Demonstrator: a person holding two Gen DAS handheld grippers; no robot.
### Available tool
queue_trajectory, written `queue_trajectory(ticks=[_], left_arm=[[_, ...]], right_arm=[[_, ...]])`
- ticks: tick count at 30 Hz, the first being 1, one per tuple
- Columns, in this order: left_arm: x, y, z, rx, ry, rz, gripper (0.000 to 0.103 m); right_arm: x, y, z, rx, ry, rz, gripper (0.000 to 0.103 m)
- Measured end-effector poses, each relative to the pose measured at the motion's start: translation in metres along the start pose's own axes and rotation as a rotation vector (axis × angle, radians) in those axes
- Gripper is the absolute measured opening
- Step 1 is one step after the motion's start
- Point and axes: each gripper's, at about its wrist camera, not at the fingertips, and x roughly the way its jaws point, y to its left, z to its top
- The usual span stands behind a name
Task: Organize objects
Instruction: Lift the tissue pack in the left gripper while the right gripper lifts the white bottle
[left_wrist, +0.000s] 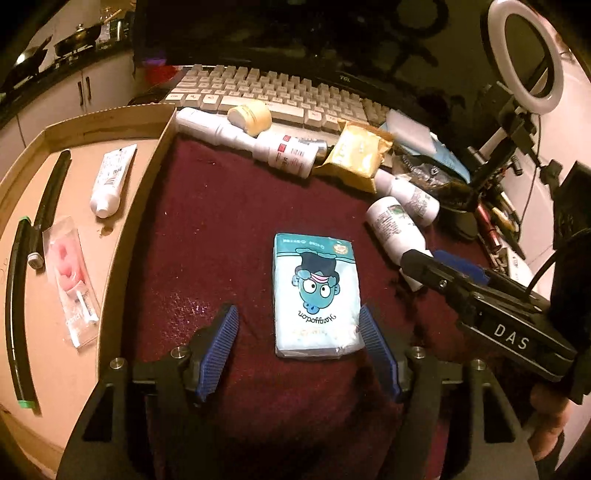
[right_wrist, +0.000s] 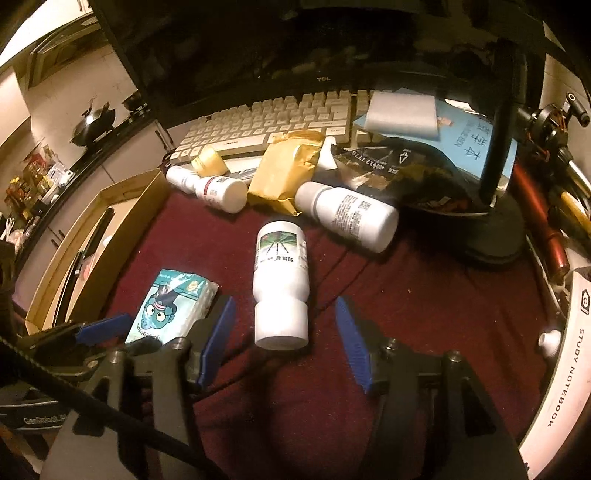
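The tissue pack, printed "Hangyodon" upside down under a blue cartoon face, lies flat on the maroon cloth, long axis pointing toward the TCL monitor. The left gripper stands wide, its right pad beside the pack's edge. The right gripper, also apart, straddles a lying white bottle, cap nearest the camera.

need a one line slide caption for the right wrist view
Open right hand-held gripper poised around a lying white bottle on the maroon cloth.

Four white plastic bottles right of centre, perhaps more hidden; one blue cartoon-printed tissue pack at centre; two black pens at left.
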Motion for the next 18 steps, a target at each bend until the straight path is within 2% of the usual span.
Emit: queue_trajectory(ticks=[2, 5, 7, 9, 10, 11, 13, 18], left_arm=[[0.003, -0.004, 0.002, 0.015, 0.008, 0.008, 0.062], [0.010, -0.015, 0.005, 0.068, 0.007, 0.073, 0.063], [0.016, -0.023, 0.007, 0.114, 0.005, 0.108, 0.069], [0.023, -0.032, 0.007, 0.175, -0.008, 0.170, 0.069], [0.026, -0.036, 0.006, 0.215, -0.020, 0.204, 0.067], [0.026, -0.038, 0.005, 0.224, -0.031, 0.198, 0.065], [0.023, -0.036, 0.005, 0.229, -0.030, 0.190, 0.046], [0.014, -0.023, 0.001, 0.231, -0.013, 0.159, 0.043]], right_arm=[[0.002, -0.001, 0.001, 0.003, 0.002, 0.006, 0.056], [0.005, 0.000, 0.002, 0.007, 0.010, 0.004, 0.056], [0.006, 0.001, 0.001, 0.002, 0.009, 0.003, 0.056], [0.006, 0.001, 0.001, -0.009, 0.007, -0.010, 0.056], [0.006, 0.000, 0.001, -0.011, 0.005, -0.016, 0.056], [0.007, -0.001, 0.001, -0.008, 0.006, -0.021, 0.056], [0.010, -0.005, 0.001, 0.008, 0.017, -0.023, 0.056], [0.009, -0.004, 0.004, -0.005, 0.014, -0.026, 0.056]])
